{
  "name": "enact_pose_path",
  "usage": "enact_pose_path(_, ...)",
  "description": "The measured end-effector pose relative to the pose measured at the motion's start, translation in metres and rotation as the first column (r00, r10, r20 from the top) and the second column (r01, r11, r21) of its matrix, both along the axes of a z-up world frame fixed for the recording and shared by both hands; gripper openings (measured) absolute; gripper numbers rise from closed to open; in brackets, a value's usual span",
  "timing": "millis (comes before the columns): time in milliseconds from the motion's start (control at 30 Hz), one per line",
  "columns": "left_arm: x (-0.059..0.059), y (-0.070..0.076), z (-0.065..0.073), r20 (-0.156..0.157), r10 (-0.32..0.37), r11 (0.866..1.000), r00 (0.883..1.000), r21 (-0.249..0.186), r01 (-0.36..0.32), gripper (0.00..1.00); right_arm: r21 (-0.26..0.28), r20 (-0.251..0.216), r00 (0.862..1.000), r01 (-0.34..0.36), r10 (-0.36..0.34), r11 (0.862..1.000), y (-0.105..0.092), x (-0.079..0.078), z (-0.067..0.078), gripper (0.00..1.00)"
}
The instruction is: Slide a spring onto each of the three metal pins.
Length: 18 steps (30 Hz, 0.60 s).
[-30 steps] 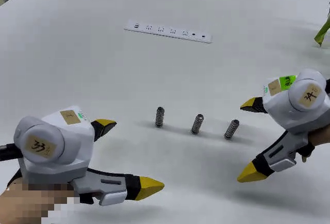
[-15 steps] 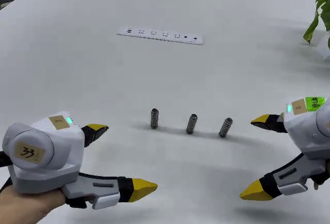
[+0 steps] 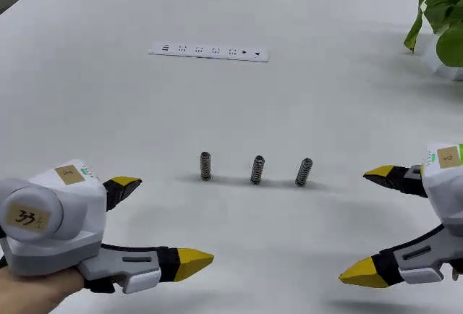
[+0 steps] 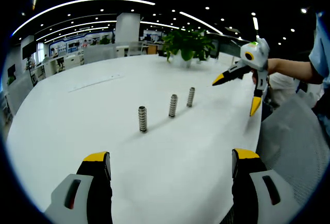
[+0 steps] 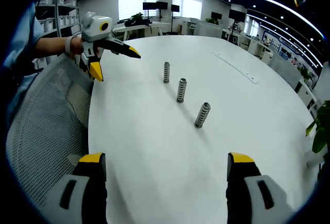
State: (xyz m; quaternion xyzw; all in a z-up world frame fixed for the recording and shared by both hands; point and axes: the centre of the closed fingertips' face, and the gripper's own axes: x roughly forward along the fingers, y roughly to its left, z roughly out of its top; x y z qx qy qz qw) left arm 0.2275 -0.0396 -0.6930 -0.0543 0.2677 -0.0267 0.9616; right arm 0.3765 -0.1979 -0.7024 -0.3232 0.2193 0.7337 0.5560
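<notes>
Three upright springs stand in a row on the white table: left spring (image 3: 205,166), middle spring (image 3: 257,169), right spring (image 3: 304,172). In the left gripper view they appear as (image 4: 142,118), (image 4: 173,105), (image 4: 191,96); in the right gripper view as (image 5: 166,72), (image 5: 181,90), (image 5: 202,114). Whether pins sit inside the springs I cannot tell. My left gripper (image 3: 168,222) is open at the near left, nothing between its yellow tips. My right gripper (image 3: 377,222) is open at the near right, also holding nothing. Both sit well short of the springs.
A white power strip (image 3: 209,51) lies flat farther back on the table. A potted green plant (image 3: 438,10) stands at the far right edge. A mesh chair (image 5: 46,126) sits beside the table's near edge.
The head camera has shifted, so springs sit a bit left and higher. Both grippers have drawn back toward me and lower in view, staying open. The springs have not moved.
</notes>
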Motion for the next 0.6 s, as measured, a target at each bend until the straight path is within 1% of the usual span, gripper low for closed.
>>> enact_pose_path(133, 0.000, -0.001, 0.000, -0.005, -0.004, 1.000, 1.000, 0.004, 0.004, 1.00, 0.038, -0.007, 0.999, 0.042, -0.042, 0.998, -0.005, 0.002, 0.007, 0.99)
enact_pose_path(300, -0.001, -0.001, 0.001, -0.008, 0.004, 1.000, 1.000, 0.004, -0.004, 1.00, 0.063, -0.020, 0.996, 0.085, -0.084, 0.994, -0.014, 0.002, 0.011, 0.99)
enact_pose_path(433, -0.002, -0.001, 0.002, -0.009, 0.013, 1.000, 1.000, 0.006, -0.013, 1.00, 0.077, -0.030, 0.993, 0.113, -0.111, 0.991, -0.021, 0.002, 0.011, 0.99)
enact_pose_path(600, -0.004, 0.002, -0.003, -0.017, 0.015, 1.000, 1.000, 0.007, -0.015, 1.00, 0.087, -0.048, 0.988, 0.148, -0.144, 0.985, -0.028, 0.002, 0.010, 0.99)
